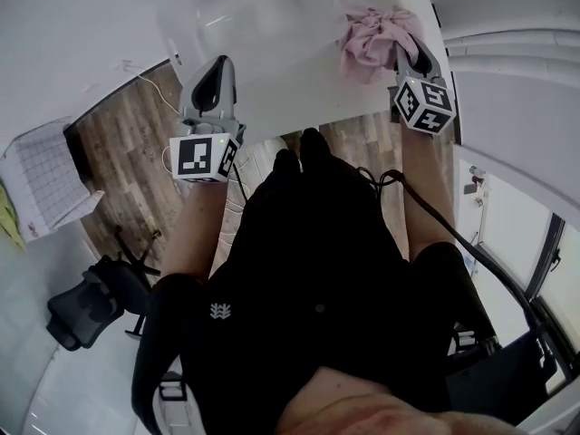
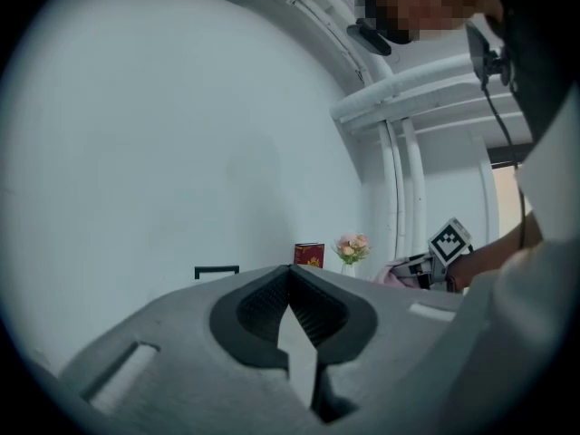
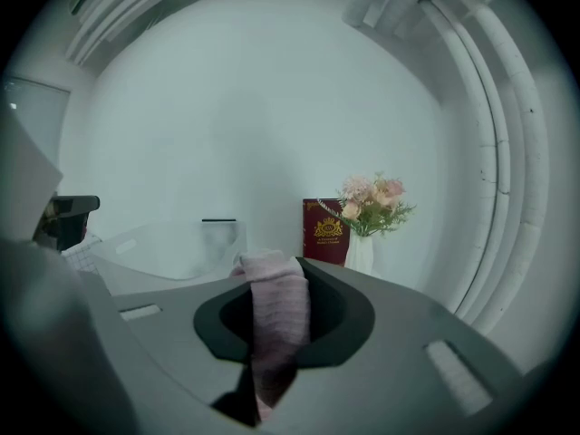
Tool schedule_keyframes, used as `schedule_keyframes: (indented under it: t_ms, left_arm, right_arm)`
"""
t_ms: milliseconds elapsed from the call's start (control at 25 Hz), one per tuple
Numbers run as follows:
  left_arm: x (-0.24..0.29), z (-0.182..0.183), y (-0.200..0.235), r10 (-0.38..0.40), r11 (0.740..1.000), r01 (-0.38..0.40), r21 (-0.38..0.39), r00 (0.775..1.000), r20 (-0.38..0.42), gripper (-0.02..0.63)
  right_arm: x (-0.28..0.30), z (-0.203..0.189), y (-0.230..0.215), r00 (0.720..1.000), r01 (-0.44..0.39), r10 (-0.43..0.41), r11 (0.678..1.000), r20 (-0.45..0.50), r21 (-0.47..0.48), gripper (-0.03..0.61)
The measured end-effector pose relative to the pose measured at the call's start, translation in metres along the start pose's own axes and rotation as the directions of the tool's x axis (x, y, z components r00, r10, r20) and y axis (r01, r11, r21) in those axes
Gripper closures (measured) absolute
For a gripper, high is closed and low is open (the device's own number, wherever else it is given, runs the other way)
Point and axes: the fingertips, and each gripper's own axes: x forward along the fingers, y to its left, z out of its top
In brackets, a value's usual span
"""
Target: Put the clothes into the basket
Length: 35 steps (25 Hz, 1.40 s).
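Note:
A pink garment lies bunched on the white table at the far right. My right gripper is shut on a fold of it, and that pink fold fills the space between its jaws. Left of the garment stands a translucent basket, also visible in the right gripper view. My left gripper hovers at the basket's near left corner. Its jaw tips meet, and only a pale sliver shows between the pads. The left gripper view catches the pink garment beside the right gripper's marker cube.
A red book and a vase of flowers stand at the back of the table against the white wall. White pipes run along the right. A black office chair stands on the wooden floor to my left.

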Motion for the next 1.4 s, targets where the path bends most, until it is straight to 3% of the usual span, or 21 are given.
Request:
schedule_keyframes:
  t_ms: [480, 1400]
  left_arm:
    - [-0.004, 0.039, 0.024, 0.063, 0.997, -0.065, 0.032, 0.996, 0.061, 0.615]
    - [0.005, 0.091, 0.034, 0.11, 0.99, -0.121, 0.07, 0.983, 0.144, 0.615]
  right_arm:
    - [-0.017, 0.051, -0.011, 0.996, 0.016, -0.017, 1.0, 0.089, 0.014, 0.526]
    - [-0.013, 0.147, -0.005, 0.975, -0.016, 0.038, 0.995, 0.218, -0.1, 0.532]
